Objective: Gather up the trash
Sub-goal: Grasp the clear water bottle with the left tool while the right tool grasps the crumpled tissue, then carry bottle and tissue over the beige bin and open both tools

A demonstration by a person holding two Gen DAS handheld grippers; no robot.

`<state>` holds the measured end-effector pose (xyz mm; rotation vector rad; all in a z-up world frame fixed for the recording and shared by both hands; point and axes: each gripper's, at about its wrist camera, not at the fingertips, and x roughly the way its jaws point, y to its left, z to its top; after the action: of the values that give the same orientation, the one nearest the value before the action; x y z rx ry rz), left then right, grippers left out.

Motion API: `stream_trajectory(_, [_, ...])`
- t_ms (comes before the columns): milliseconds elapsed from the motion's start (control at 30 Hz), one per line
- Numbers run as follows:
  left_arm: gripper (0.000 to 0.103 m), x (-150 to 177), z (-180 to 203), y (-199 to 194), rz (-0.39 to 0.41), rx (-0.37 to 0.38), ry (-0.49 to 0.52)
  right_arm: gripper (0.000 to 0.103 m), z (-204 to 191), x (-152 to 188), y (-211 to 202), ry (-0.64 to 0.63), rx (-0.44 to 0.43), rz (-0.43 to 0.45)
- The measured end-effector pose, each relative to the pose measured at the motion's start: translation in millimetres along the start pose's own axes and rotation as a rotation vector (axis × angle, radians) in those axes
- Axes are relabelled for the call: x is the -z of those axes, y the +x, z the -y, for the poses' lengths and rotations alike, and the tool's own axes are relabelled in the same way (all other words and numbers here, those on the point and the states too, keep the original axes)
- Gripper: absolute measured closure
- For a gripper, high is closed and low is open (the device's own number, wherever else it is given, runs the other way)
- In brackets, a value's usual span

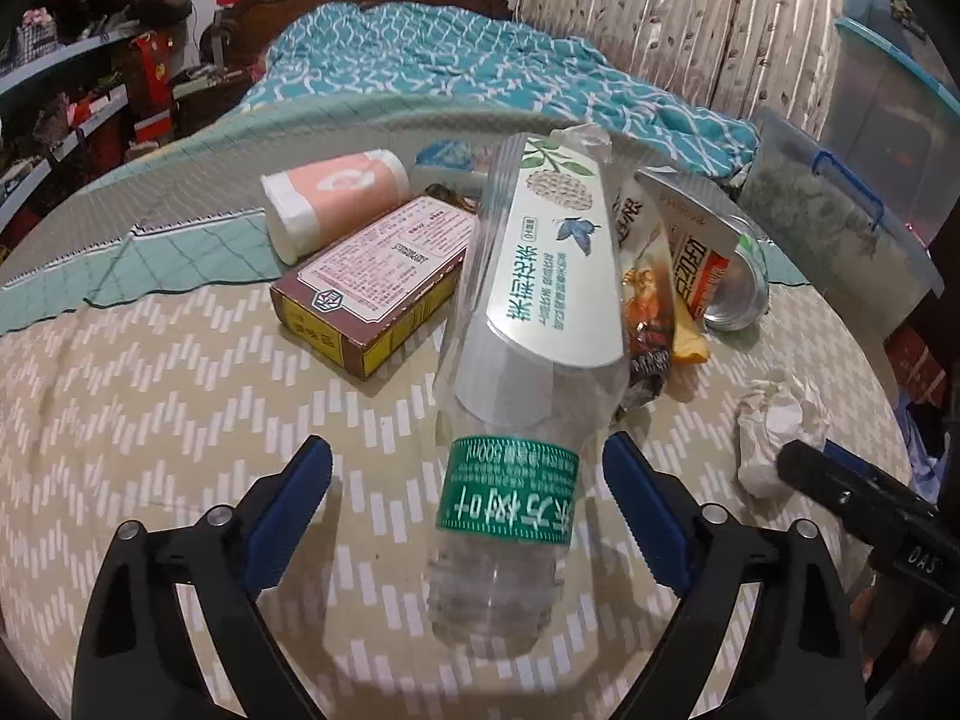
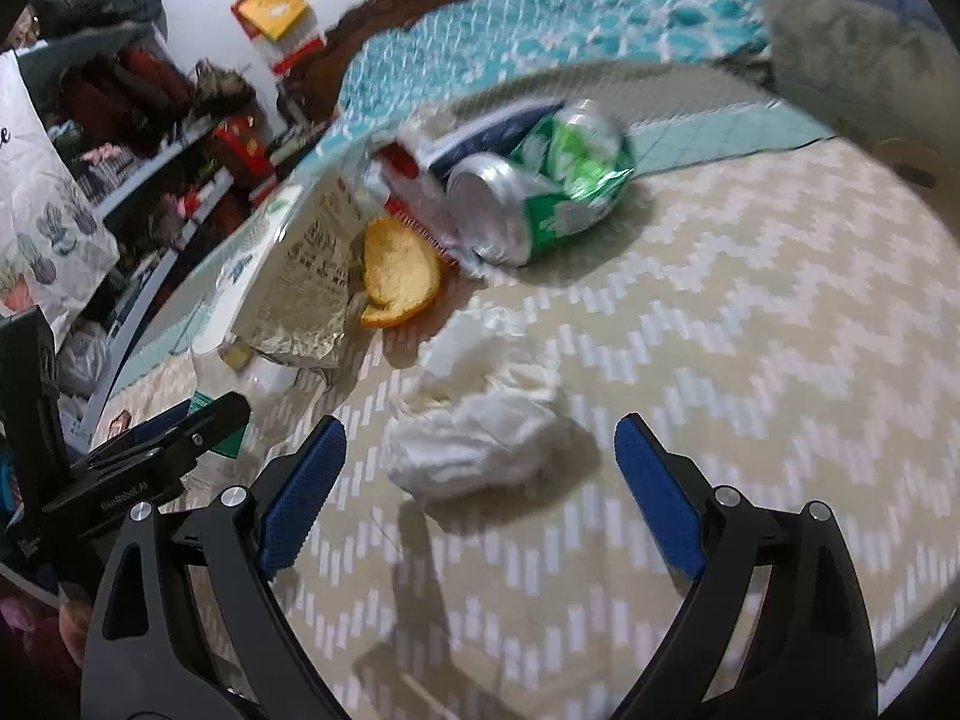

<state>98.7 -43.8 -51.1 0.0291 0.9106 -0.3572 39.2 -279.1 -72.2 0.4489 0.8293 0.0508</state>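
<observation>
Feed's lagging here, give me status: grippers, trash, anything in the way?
Left gripper open, straddling clear bottle, pads off. Right gripper open over crumpled tissue. Silver pouch leans on the bottle.

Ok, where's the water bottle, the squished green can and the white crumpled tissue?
Water bottle (image 1: 510,495), left wrist view, on its green label.
Squished green can (image 2: 561,198), right wrist view, on its dented green side.
White crumpled tissue (image 2: 480,432), right wrist view, on the middle of the wad.

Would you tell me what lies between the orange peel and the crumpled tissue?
Only bare zigzag bedcover separates the orange peel from the crumpled tissue, seen in the right wrist view.
</observation>
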Motion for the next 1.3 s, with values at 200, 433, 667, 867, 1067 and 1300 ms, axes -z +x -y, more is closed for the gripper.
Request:
stream_trajectory(200, [0.062,1,1,3,0.003,0.04,0.009,0.048,-6,-1,7,-0.051,-0.011,-0.013])
stream_trajectory(433, [0.065,22,-24,-51,0.135,0.051,-0.049,0.052,-10,15,-20,-0.072,-0.064,0.084])
stream_trajectory(667, [0.065,12,1,-106,0.281,0.123,0.015,0.052,17,16,-51,0.001,-0.065,0.185])
stream_trajectory(867, [0.065,-13,84,-119,0.353,0.264,0.195,0.052,70,10,-84,0.103,-0.013,0.285])
stream_trajectory(1067, [0.065,-35,209,-62,0.197,0.485,0.466,0.052,178,-4,-119,0.347,0.068,0.394])
stream_trajectory(1300, [0.065,-68,339,45,-0.044,0.605,0.573,0.051,290,-37,-129,0.5,0.179,0.37])
